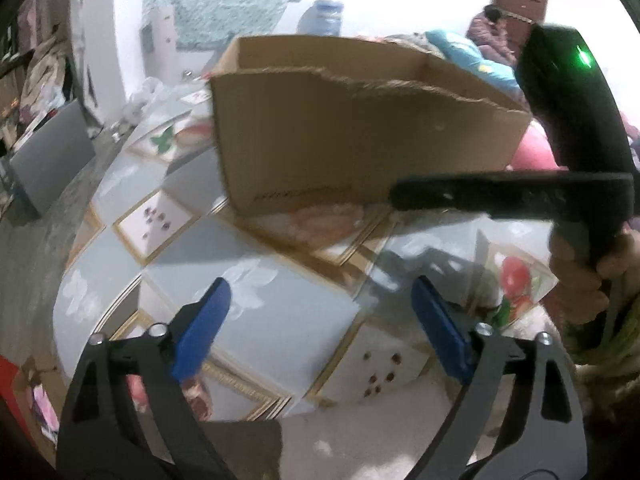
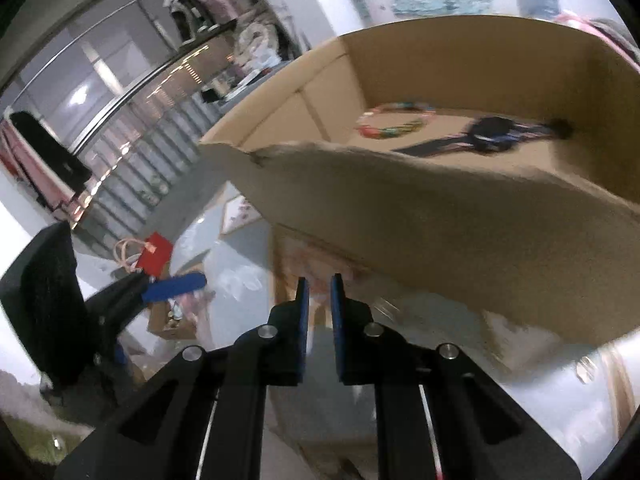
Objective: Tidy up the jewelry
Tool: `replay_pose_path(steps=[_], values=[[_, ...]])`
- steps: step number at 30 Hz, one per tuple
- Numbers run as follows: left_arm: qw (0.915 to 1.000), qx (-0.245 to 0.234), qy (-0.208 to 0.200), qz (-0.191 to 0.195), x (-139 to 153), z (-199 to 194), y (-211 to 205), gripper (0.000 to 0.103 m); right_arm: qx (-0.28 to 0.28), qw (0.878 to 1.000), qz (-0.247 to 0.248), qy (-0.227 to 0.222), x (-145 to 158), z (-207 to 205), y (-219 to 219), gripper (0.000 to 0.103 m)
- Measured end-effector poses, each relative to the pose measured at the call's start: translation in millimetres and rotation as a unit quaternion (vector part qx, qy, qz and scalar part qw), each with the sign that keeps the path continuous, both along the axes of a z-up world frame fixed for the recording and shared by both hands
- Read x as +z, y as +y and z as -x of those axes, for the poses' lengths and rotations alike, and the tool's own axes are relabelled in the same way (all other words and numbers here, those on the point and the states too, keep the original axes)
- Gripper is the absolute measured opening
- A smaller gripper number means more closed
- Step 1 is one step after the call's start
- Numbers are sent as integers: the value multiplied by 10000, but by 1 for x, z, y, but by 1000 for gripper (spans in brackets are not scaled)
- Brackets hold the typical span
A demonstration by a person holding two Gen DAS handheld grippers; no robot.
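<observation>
Blue pads on the left tongs [image 1: 320, 328] stand wide apart with nothing between them, low over the tabletop [image 1: 256, 288], which has a shiny cloth with picture squares. Straight ahead at 12 o'clock sits a brown box [image 1: 360, 136] with a torn front edge. At 3 o'clock the right tongs [image 1: 404, 196] reach in from the side, black and flat, with a hand [image 1: 588, 272] gripping the handle and a small green light glowing on top. From the right wrist, the right tongs [image 2: 319, 312] are almost together, only a thin gap between the pads, and they hold nothing. They point at the near wall of the box [image 2: 420, 216]. Inside the box, on its floor at 1 o'clock, lies a colorful bead bracelet [image 2: 394, 120]. Just beside it, toward 2 o'clock, lies a dark watch [image 2: 490, 134] with its strap stretched out. At 9 o'clock one blue pad of the left tongs [image 2: 174, 287] pokes in. A red bag [image 2: 156, 256] sits behind it on the floor.
</observation>
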State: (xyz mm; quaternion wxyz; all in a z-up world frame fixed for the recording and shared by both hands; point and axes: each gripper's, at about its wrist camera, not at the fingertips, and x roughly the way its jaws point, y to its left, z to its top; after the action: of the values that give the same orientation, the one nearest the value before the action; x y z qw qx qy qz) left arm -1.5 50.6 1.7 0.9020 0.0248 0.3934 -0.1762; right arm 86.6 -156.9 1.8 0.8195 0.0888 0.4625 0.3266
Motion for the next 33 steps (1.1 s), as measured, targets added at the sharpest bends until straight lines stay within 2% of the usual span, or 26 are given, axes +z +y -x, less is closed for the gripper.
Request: replay_pose_path(steps=[4,9,14,16,20,24,33], values=[[9992,-339,-60,195,3,-9,-18,70,-390,9990,238,-6,-1,19,-35,12],[9957,-856,83,345,1,-21,-48,53,-821,9954,501,-52,-9,35,-67,12],[9934,-1143,101,17,-6,-34,-76,34,-885,9938,669,-98,-18,29,-71,12],[9928,-1193,87,-97,-8,-39,-82,31,-835,9942,671,-115,-21,23,-69,12],[9925,-1208,192,-62,-14,-53,-83,27,-742,9953,621,-102,-25,19,-68,12],[9913,-1246,343,243,-16,-62,-79,27,-727,9958,549,-24,-30,15,-66,12],[9869,-1521,513,170,-24,-69,-92,27,-789,9957,476,25,-30,16,-67,12]])
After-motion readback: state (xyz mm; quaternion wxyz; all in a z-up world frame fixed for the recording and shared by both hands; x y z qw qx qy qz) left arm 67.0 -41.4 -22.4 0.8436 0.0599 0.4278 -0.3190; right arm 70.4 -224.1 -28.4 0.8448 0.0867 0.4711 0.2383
